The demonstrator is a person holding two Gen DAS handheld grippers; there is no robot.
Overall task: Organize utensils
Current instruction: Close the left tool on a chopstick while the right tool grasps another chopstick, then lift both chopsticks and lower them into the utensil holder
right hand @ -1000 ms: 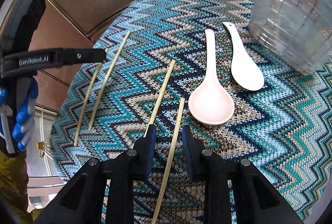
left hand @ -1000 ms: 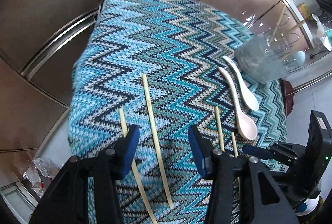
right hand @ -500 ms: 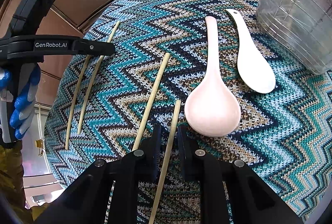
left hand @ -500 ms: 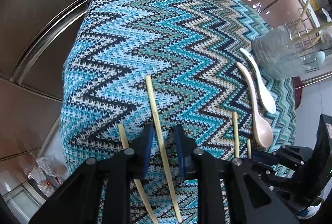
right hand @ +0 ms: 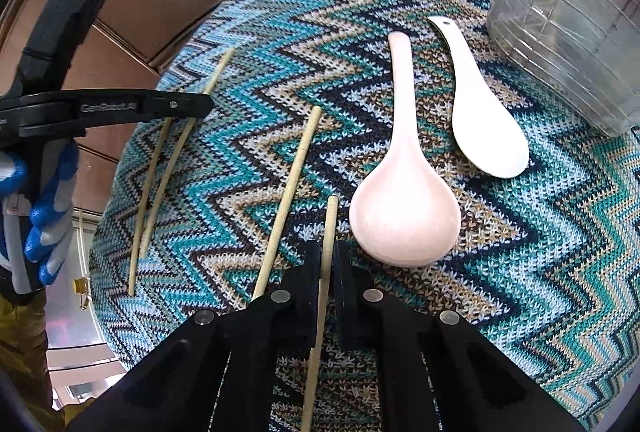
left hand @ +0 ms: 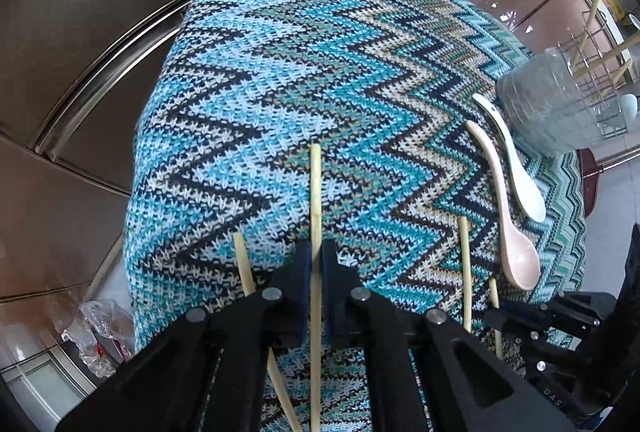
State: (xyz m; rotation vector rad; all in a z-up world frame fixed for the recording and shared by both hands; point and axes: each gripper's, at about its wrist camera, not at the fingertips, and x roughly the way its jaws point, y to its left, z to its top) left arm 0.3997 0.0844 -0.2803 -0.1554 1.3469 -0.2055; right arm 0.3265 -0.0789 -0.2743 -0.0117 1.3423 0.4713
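Note:
Several bamboo chopsticks and two ceramic spoons lie on a blue zigzag knit cloth. My left gripper is shut on one chopstick that runs between its jaws. A second chopstick lies just left of it. My right gripper is shut on another chopstick; a longer chopstick lies to its left. The pink spoon and white spoon lie to the right. The left gripper also shows in the right wrist view.
A clear plastic utensil holder with a wire rack and upright chopsticks stands at the far right of the cloth; it also shows in the left wrist view. Brown tiled floor surrounds the covered table. The cloth's edge drops off on the left.
Both grippers have closed from open onto the chopsticks between their jaws and moved lower and closer to the cloth.

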